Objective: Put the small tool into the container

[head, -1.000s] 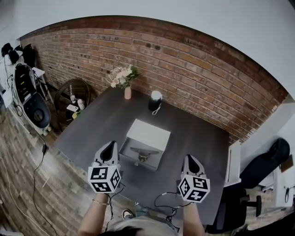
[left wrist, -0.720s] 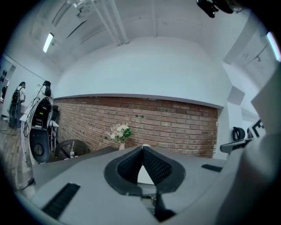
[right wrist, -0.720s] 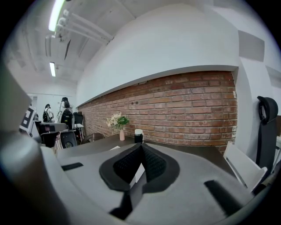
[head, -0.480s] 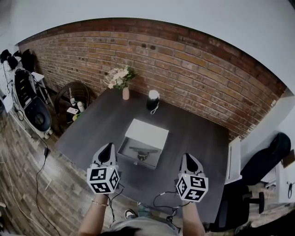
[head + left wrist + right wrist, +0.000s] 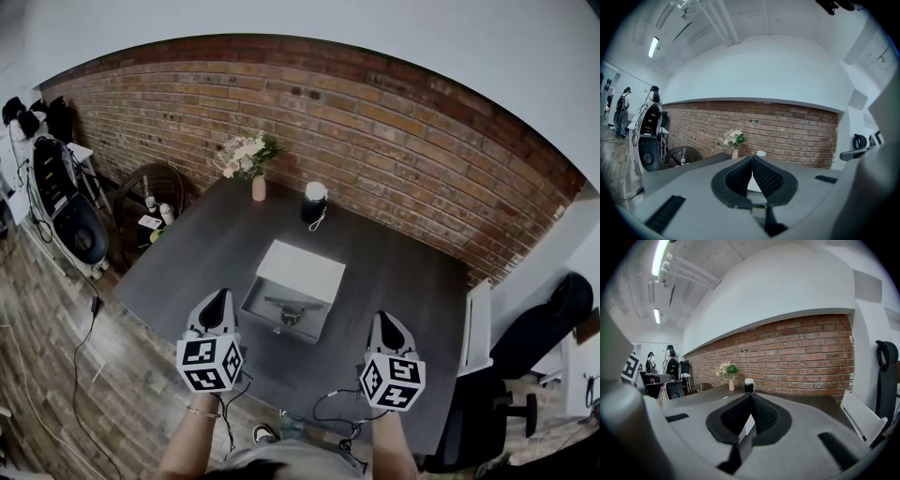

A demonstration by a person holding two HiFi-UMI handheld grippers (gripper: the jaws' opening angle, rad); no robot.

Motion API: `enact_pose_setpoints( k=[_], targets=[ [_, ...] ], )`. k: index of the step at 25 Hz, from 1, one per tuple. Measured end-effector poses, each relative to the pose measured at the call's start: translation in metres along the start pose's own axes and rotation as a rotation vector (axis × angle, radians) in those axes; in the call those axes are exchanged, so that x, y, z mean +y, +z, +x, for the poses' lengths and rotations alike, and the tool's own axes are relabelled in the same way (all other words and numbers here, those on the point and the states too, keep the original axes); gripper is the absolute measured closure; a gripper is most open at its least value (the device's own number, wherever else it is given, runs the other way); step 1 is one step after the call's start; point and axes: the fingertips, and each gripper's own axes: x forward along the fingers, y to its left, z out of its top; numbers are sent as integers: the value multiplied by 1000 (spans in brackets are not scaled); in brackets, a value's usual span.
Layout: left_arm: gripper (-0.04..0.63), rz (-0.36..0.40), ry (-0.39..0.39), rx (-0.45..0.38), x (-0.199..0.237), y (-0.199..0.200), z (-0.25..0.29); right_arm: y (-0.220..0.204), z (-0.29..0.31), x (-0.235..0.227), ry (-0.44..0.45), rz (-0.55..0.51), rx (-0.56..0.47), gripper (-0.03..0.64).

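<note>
A white container (image 5: 302,272) stands open in the middle of the dark table (image 5: 206,253). A small dark tool (image 5: 289,313) lies in its grey near half. My left gripper (image 5: 217,294) hovers over the table's near edge, left of the container, shut and empty. My right gripper (image 5: 386,319) is level with it, right of the container, also shut and empty. In the left gripper view the pads meet at the left gripper (image 5: 752,158), with the container (image 5: 753,184) showing white behind them. The right gripper view shows the right gripper (image 5: 751,395) shut in front of the container (image 5: 747,426).
A pink vase of flowers (image 5: 257,184) and a dark jar with a white lid (image 5: 316,202) stand at the table's far edge by the brick wall. A white chair (image 5: 473,328) sits to the right. A round rack (image 5: 148,195) and cables are on the floor to the left.
The head view has shifted very slightly. Both grippers stay shut in the same places near the table's front edge.
</note>
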Motion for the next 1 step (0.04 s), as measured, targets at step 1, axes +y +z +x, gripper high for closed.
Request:
enact_pose_setpoints(
  k=[1],
  targets=[
    [588, 0, 1, 1, 0, 0, 0, 0, 0, 0, -1, 0, 1, 617]
  ],
)
